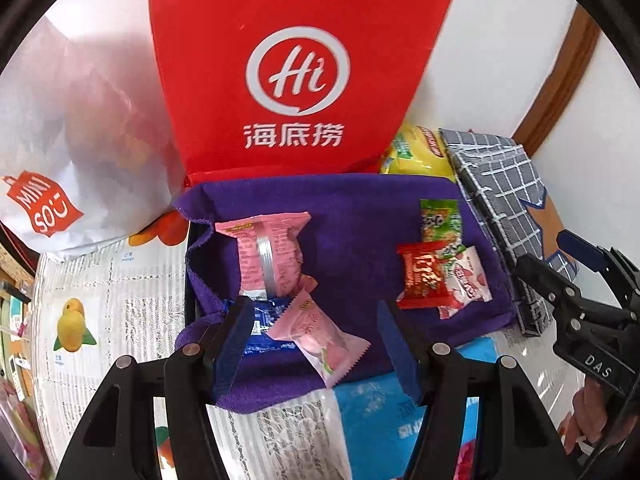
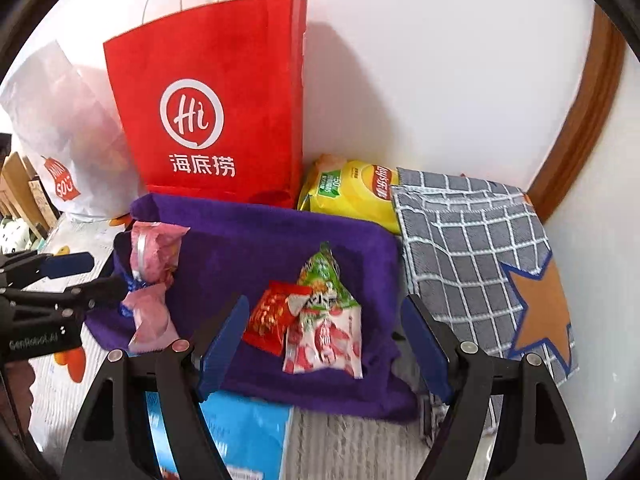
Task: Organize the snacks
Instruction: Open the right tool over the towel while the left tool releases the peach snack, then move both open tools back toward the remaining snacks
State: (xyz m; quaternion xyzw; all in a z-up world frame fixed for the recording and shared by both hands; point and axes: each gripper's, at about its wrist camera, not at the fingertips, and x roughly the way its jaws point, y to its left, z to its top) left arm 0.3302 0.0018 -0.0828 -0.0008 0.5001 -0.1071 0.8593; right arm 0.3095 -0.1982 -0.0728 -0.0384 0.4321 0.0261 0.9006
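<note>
A purple cloth tray [image 1: 360,200] holds several snack packets. My left gripper [image 1: 316,348] is open just above its near left part. A pink packet [image 1: 320,336] lies loose under the gap between the blue pads [image 1: 234,344], over a blue packet [image 1: 260,330], with a larger pink packet [image 1: 268,256] behind. My right gripper [image 2: 324,344] is open over the right part, above a red packet [image 2: 272,320], a white-and-red packet [image 2: 320,360] and a green packet [image 2: 326,276]; its pads touch none of them. Each gripper also shows at the edge of the other's view, the right gripper [image 1: 556,258] and the left gripper [image 2: 92,276].
Behind the tray stand a red paper bag [image 2: 208,100] and a white shopping bag [image 2: 60,128] against the wall. A yellow chip bag [image 2: 352,192] and a grey checked fabric box [image 2: 472,248] are at the right. A blue pack [image 2: 244,436] lies at the front on the fruit-print table cover [image 1: 100,300].
</note>
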